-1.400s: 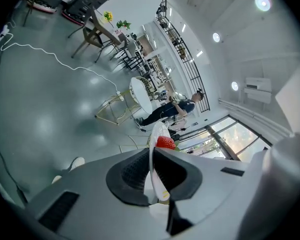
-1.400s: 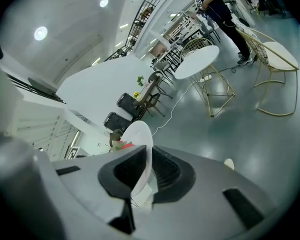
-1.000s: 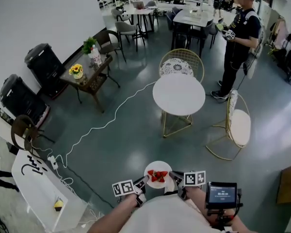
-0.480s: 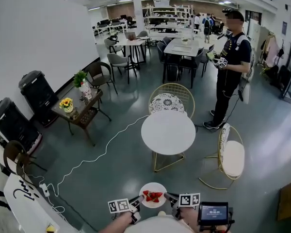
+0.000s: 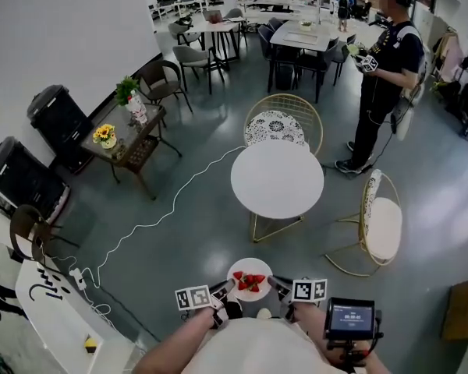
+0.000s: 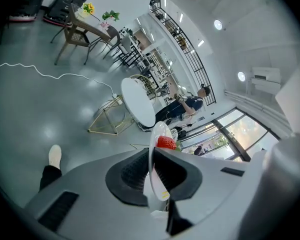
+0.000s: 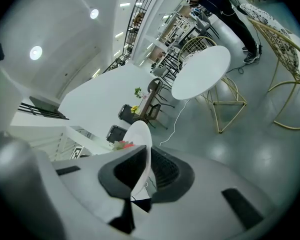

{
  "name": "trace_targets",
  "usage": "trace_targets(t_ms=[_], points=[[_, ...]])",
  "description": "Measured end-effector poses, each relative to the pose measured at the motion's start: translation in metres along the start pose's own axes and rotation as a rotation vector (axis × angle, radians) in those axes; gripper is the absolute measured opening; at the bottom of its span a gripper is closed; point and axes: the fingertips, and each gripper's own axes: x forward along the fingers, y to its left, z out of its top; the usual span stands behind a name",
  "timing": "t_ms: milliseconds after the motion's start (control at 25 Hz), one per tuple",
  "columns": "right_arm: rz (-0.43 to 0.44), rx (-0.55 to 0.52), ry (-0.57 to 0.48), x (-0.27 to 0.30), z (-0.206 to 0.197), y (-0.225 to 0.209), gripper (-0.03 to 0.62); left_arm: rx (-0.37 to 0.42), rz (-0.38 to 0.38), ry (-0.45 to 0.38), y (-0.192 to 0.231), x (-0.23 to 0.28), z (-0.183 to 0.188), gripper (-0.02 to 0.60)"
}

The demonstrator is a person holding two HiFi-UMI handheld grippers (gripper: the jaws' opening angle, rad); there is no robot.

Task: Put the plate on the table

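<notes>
A small white plate (image 5: 249,280) with red strawberries (image 5: 249,280) on it hangs low in the head view, held between both grippers. My left gripper (image 5: 225,288) is shut on the plate's left rim (image 6: 152,154), and my right gripper (image 5: 276,284) is shut on its right rim (image 7: 140,143). A strawberry (image 6: 166,143) shows past the left jaws. The round white table (image 5: 277,179) stands ahead on the grey floor, well beyond the plate, its top bare. It also appears as the white table (image 6: 138,103) in the left gripper view and the white table (image 7: 201,72) in the right one.
Two gold wire chairs stand by the table, one chair (image 5: 283,120) behind it and one chair (image 5: 380,220) to its right. A person (image 5: 384,65) in dark clothes stands beyond. A white cable (image 5: 162,213) trails across the floor at left. A wooden side table (image 5: 125,143) with flowers stands far left.
The head view has tipped down again and the round table now sits slightly nearer. Both grippers keep their hold on the plate.
</notes>
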Motion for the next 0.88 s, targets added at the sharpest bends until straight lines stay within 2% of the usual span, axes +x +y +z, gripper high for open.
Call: trace_targets(t_ms=[280, 680, 880], points=[[-0.064, 0.041, -0.043, 0.021, 0.032, -0.015, 0.021, -0.006, -0.04, 0.072, 0.013, 0.034, 0.038, 0.021], [-0.137, 0.066, -0.162, 0.076, 0.112, -0.022, 0.021, 0.029, -0.117, 0.156, 0.022, 0.08, 0.14, 0.021], [-0.141, 0.093, -0.192, 0.101, 0.132, -0.02, 0.021, 0.05, -0.138, 0.189, 0.031, 0.087, 0.175, 0.021]])
